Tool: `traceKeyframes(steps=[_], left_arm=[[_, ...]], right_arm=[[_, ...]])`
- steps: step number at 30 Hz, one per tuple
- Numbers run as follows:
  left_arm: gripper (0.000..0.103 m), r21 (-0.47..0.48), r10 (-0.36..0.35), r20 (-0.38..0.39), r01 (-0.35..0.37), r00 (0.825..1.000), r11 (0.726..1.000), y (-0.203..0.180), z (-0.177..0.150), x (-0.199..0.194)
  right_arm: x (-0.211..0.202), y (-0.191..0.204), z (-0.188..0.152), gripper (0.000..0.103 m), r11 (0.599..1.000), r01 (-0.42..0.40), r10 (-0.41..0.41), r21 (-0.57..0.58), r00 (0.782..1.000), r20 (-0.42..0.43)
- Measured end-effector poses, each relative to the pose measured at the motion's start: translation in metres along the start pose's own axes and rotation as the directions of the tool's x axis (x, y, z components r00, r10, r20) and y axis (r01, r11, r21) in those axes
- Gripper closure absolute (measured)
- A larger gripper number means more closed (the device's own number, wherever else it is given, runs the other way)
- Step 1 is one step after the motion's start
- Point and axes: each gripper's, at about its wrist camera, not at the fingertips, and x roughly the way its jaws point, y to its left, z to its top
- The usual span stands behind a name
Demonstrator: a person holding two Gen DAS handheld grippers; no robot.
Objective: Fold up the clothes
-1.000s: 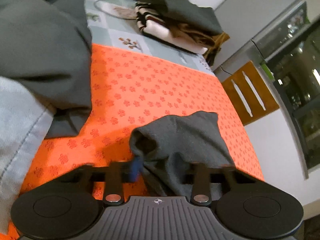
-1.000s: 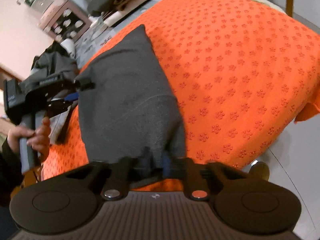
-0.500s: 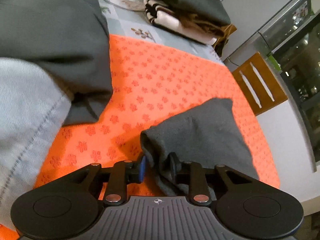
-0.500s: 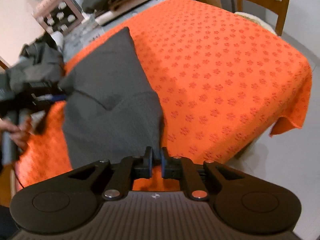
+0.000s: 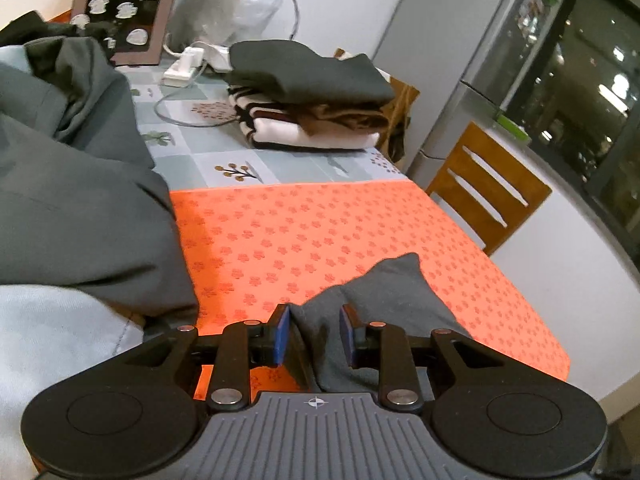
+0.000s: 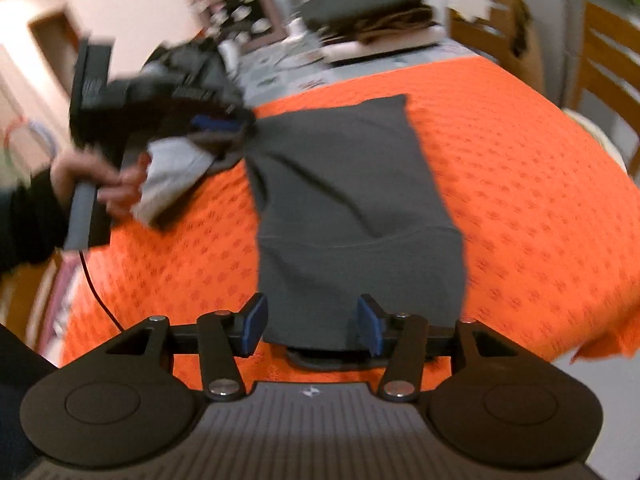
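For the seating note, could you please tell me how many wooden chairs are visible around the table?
2 at least: one wooden chair at the orange cloth's right edge in the left wrist view, another behind the far corner in the right wrist view; others may be hidden.

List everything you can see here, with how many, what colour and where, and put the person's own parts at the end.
folded grey garment: one, dark grey, flat on the orange cloth in front of both grippers
orange cloth: one, orange with a flower print, covering the near table end
stack of folded clothes: one, dark, brown and white striped, far table end
unfolded clothes pile: one, grey-green and pale blue, left side
power strip: one, white, by the stack
patterned box: one, brown and black, far left
wooden chair: one, brown, right of the table
left gripper: black, blue pads, jaws just opened, garment edge between
right gripper: black, jaws just opened, wide
left hand: one, gripping the handle
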Motion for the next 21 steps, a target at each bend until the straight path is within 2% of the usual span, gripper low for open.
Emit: traceKeyframes(steps=[4, 9, 10, 12, 13, 14, 16, 18, 21], left_arm=[[0.059, -0.033, 0.014, -0.026, -0.015, 1.0, 0.999, 0.012, 0.0, 0.002], [0.056, -0.114, 0.019, -0.093, -0.03, 0.996, 0.993, 0.023, -0.003, 0.019], [0.056, -0.127, 0.022, -0.103, -0.035, 0.994, 0.991, 0.025, -0.003, 0.023], [0.061, -0.147, 0.037, -0.116, -0.054, 0.993, 0.988, 0.027, -0.004, 0.029], [0.076, -0.149, 0.047, -0.113, -0.063, 0.993, 0.987, 0.027, -0.003, 0.029], [0.082, -0.147, 0.054, -0.103, -0.069, 0.993, 0.987, 0.027, -0.001, 0.029], [0.087, -0.131, 0.073, -0.085, -0.083, 0.994, 0.988, 0.024, 0.002, 0.028], [0.092, -0.068, 0.112, -0.08, -0.118, 0.99, 0.991, 0.017, 0.004, 0.03], [0.094, -0.053, 0.155, -0.114, -0.161, 0.981, 0.985, 0.022, 0.002, 0.039]], right_arm=[[0.02, 0.026, -0.001, 0.038, 0.99, 0.059, -0.063, -0.126, 0.998, -0.025], [0.041, 0.043, -0.011, 0.039, 0.968, 0.095, -0.107, -0.231, 0.993, -0.043], [0.043, 0.044, -0.013, 0.044, 0.964, 0.117, -0.129, -0.24, 0.991, -0.036], [0.044, 0.044, -0.016, 0.094, 0.953, 0.171, -0.182, -0.252, 0.983, -0.02], [0.04, 0.044, -0.017, 0.094, 0.946, 0.19, -0.199, -0.263, 0.98, -0.005], [0.032, 0.046, -0.017, 0.094, 0.939, 0.203, -0.206, -0.278, 0.978, 0.017], [0.014, 0.048, -0.017, 0.095, 0.923, 0.229, -0.221, -0.309, 0.973, 0.062], [-0.008, 0.052, -0.013, 0.095, 0.91, 0.239, -0.219, -0.34, 0.971, 0.095], [-0.027, 0.054, -0.008, 0.095, 0.899, 0.23, -0.211, -0.373, 0.973, 0.09]])
